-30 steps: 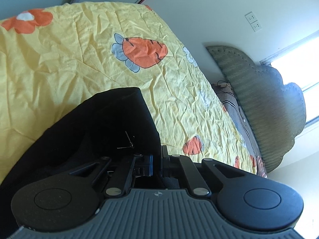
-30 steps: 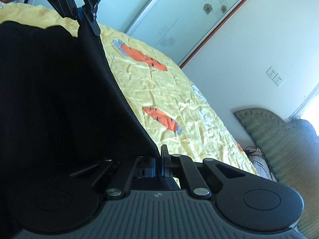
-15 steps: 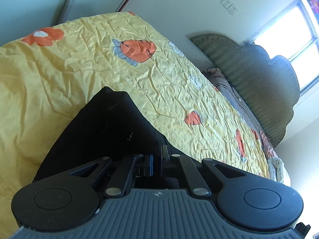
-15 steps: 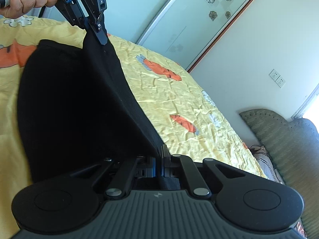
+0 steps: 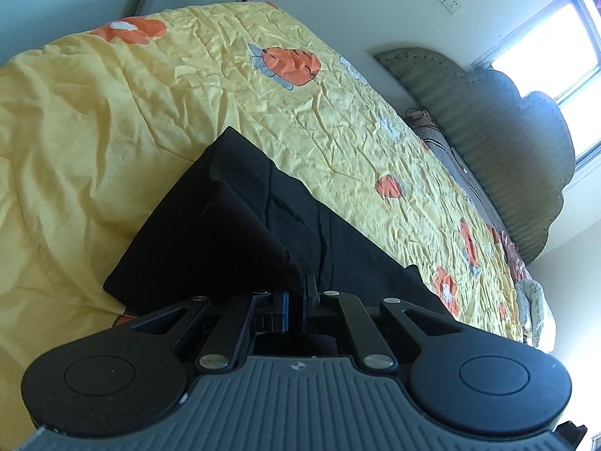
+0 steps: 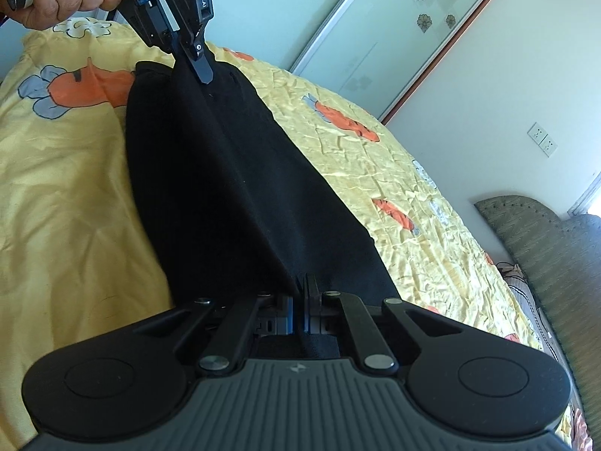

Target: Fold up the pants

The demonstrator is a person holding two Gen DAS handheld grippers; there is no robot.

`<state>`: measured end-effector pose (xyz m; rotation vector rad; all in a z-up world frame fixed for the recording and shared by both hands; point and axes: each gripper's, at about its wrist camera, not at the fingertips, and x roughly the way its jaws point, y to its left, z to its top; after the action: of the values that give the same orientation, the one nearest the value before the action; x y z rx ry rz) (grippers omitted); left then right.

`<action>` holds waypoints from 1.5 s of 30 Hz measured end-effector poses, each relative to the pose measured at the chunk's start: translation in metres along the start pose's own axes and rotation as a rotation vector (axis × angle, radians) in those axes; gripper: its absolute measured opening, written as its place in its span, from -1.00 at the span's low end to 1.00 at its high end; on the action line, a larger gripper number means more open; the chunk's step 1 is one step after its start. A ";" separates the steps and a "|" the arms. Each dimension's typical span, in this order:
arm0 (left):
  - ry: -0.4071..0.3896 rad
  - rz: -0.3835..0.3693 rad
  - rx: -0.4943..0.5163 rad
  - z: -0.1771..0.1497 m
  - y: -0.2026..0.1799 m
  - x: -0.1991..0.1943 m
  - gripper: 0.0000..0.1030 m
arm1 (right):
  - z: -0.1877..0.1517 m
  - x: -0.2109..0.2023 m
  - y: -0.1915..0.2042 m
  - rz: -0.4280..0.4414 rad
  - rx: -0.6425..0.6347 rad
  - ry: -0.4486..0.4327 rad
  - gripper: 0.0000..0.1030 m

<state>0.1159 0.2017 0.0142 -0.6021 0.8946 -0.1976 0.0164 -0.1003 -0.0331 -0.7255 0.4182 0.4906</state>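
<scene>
Crinkly yellow bedspread point(image 5: 338, 120) with orange prints all around, green padded headboard point(image 5: 499, 143) off to the side; the black pants point(image 6: 233, 195), soft and matte, hang stretched over the bed between my left gripper point(image 6: 203, 71) and right gripper point(image 6: 305, 285); both clamped tight on the fabric edge.

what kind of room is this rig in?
Most likely a bedroom. A bed with a yellow carrot-print bedspread fills both views, a padded green headboard stands at its far end, and glass sliding doors with flower decals line one wall. Both tongs grip black pants.
</scene>
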 end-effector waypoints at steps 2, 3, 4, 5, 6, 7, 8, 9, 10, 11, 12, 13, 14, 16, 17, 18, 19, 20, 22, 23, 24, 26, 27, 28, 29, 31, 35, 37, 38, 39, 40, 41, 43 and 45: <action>-0.004 0.007 0.014 -0.003 -0.002 -0.004 -0.90 | -0.001 -0.003 0.002 0.004 0.002 0.001 -0.90; -0.005 0.006 0.019 -0.005 -0.002 -0.006 -0.90 | -0.001 -0.003 0.002 0.006 0.004 0.000 -0.90; -0.009 0.007 0.027 -0.006 -0.002 -0.007 -0.90 | -0.001 -0.004 0.003 0.007 0.005 0.001 -0.90; -0.011 0.013 0.031 -0.008 -0.002 -0.008 -0.90 | -0.002 -0.007 0.005 0.010 0.007 0.000 -0.90; -0.005 0.020 0.024 -0.009 0.000 -0.008 -0.90 | -0.002 -0.008 0.006 0.014 0.009 -0.001 -0.90; 0.001 0.021 0.017 -0.010 0.002 -0.008 -0.90 | -0.003 -0.009 0.006 0.018 0.012 -0.003 -0.90; 0.002 0.022 0.017 -0.012 0.003 -0.008 -0.90 | -0.003 -0.009 0.007 0.022 0.012 -0.002 -0.90; 0.001 0.028 0.020 -0.013 0.004 -0.008 -0.90 | -0.003 -0.009 0.008 0.025 0.012 -0.001 -0.90; 0.004 0.035 0.015 -0.015 0.007 -0.007 -0.90 | -0.004 -0.009 0.010 0.029 0.011 -0.001 -0.91; 0.013 0.039 0.002 -0.015 0.009 -0.006 -0.90 | -0.005 -0.009 0.011 0.033 0.014 0.000 -0.91; 0.019 0.040 -0.009 -0.016 0.011 -0.005 -0.90 | -0.005 -0.009 0.012 0.035 0.013 0.002 -0.91; 0.017 0.040 -0.009 -0.017 0.012 -0.006 -0.90 | -0.005 -0.011 0.013 0.034 0.011 0.002 -0.91; 0.012 0.044 -0.006 -0.017 0.012 -0.007 -0.90 | -0.005 -0.012 0.014 0.035 0.011 0.000 -0.91; 0.004 0.043 -0.001 -0.018 0.010 -0.010 -0.90 | -0.004 -0.014 0.014 0.039 0.019 -0.004 -0.91; -0.001 0.045 0.007 -0.017 0.009 -0.011 -0.90 | -0.004 -0.015 0.015 0.040 0.021 -0.004 -0.91; -0.004 0.051 0.015 -0.017 0.009 -0.011 -0.90 | -0.004 -0.015 0.015 0.041 0.024 -0.004 -0.91; -0.003 0.059 0.017 -0.017 0.010 -0.009 -0.90 | -0.005 -0.014 0.016 0.044 0.029 -0.002 -0.91; 0.007 0.067 0.009 -0.017 0.011 -0.006 -0.90 | -0.006 -0.012 0.016 0.048 0.032 0.001 -0.91; 0.026 0.079 -0.009 -0.019 0.015 -0.001 -0.90 | -0.006 -0.009 0.019 0.049 0.026 0.009 -0.91; 0.027 0.080 -0.011 -0.020 0.016 -0.001 -0.90 | -0.006 -0.010 0.021 0.043 0.018 0.007 -0.91; 0.021 0.080 -0.006 -0.021 0.015 -0.003 -0.90 | -0.005 -0.011 0.021 0.041 0.015 0.005 -0.91; 0.018 0.090 0.003 -0.021 0.014 -0.003 -0.90 | -0.005 -0.012 0.019 0.049 0.031 0.003 -0.91; 0.022 0.095 0.000 -0.021 0.015 -0.001 -0.90 | -0.007 -0.011 0.019 0.054 0.041 0.003 -0.91; 0.026 0.099 -0.005 -0.021 0.015 0.000 -0.90 | -0.008 -0.009 0.019 0.056 0.043 0.004 -0.91; 0.025 0.102 -0.004 -0.022 0.015 0.000 -0.90 | -0.008 -0.009 0.021 0.053 0.038 0.005 -0.91; 0.022 0.107 -0.003 -0.022 0.014 0.000 -0.89 | -0.008 -0.009 0.023 0.047 0.027 0.005 -0.90; 0.028 0.116 -0.005 -0.023 0.015 0.002 -0.84 | -0.009 -0.009 0.023 0.052 0.034 0.006 -0.88; 0.031 0.129 -0.009 -0.024 0.015 0.003 -0.60 | -0.009 -0.007 0.027 0.040 0.012 0.007 -0.88; 0.024 0.140 0.001 -0.025 0.014 0.002 -0.60 | -0.009 -0.007 0.029 0.029 -0.004 0.006 -0.87; 0.014 0.154 0.014 -0.026 0.012 0.001 -0.64 | -0.009 -0.007 0.031 0.021 -0.009 0.005 -0.87; 0.001 0.166 0.024 -0.027 0.010 -0.001 -0.65 | -0.009 -0.007 0.031 0.018 -0.002 0.004 -0.87; -0.009 0.170 0.029 -0.028 0.008 -0.002 -0.68 | -0.009 -0.007 0.029 0.021 0.015 0.000 -0.87; -0.027 0.177 0.045 -0.028 0.004 -0.004 -0.76 | -0.008 -0.010 0.025 0.028 0.063 -0.011 -0.87; -0.040 0.195 0.071 -0.028 0.001 -0.005 -0.76 | -0.007 -0.015 0.021 0.039 0.088 -0.027 -0.88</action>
<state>0.0909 0.1925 0.0036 -0.4484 0.8977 -0.0416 -0.0091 -0.0959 -0.0406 -0.6262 0.4270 0.5148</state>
